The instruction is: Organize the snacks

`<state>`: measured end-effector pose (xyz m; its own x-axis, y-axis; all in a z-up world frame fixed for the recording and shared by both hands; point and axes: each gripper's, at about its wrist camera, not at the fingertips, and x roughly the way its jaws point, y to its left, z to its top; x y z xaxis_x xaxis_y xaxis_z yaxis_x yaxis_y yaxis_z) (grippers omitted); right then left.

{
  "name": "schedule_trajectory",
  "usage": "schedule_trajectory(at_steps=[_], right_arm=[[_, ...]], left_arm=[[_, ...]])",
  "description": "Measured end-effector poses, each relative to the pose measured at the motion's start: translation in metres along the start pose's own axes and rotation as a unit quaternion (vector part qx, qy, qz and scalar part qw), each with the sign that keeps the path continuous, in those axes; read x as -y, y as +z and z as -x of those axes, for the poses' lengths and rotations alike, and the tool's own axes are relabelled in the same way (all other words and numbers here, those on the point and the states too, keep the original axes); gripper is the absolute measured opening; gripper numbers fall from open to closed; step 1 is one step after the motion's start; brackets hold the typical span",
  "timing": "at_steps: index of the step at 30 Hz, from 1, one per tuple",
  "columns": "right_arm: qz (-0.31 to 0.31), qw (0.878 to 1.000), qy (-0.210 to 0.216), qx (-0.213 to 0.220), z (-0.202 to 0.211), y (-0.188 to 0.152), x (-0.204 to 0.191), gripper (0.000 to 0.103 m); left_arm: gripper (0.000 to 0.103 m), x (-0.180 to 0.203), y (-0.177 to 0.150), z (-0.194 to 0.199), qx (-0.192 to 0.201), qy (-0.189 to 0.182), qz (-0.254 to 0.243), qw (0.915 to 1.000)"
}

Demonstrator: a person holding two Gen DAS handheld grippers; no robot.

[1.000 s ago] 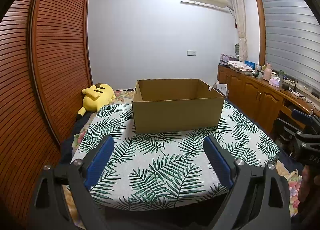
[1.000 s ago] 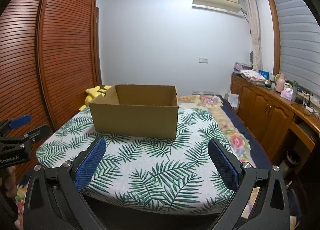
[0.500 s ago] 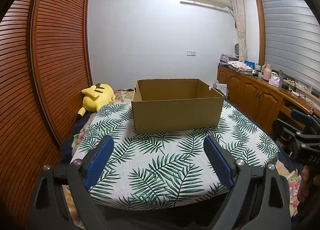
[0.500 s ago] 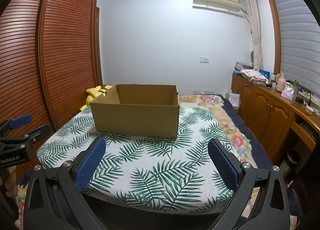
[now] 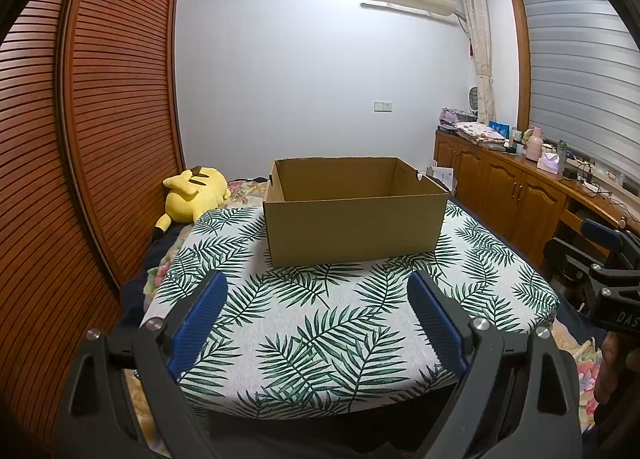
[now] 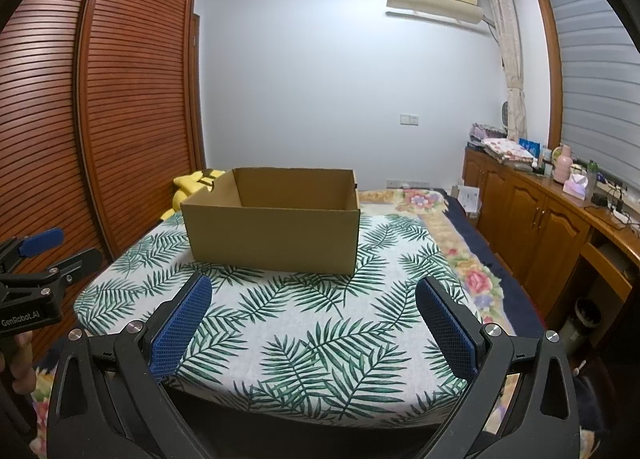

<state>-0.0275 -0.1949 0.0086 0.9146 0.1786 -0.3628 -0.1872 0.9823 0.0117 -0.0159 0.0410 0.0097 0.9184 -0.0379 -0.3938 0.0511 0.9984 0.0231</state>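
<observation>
a bed (image 5: 360,343) with a palm-leaf cover fills the middle of the room. beside it on the left stands a slatted wooden wardrobe (image 5: 80,139), and on the right a long wooden cabinet (image 6: 532,219). an open cardboard box (image 5: 354,215) sits on the cover's far half; no snacks show in what can be seen of it. a yellow plush (image 5: 194,193) lies left of the box. the left gripper (image 5: 316,319) hangs spread wide over the near edge, holding nothing. the right gripper (image 6: 314,315) is likewise wide and bare.
</observation>
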Motion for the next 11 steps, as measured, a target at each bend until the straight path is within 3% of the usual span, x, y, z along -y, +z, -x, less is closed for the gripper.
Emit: schedule_trajectory(at_steps=[11], right_arm=[[0.000,1.000,0.001,0.000,-0.0005,-0.0013,0.0007,0.103]], left_arm=[[0.093,0.0002,-0.0003,-0.0001,-0.001,0.000,0.000,1.0000]])
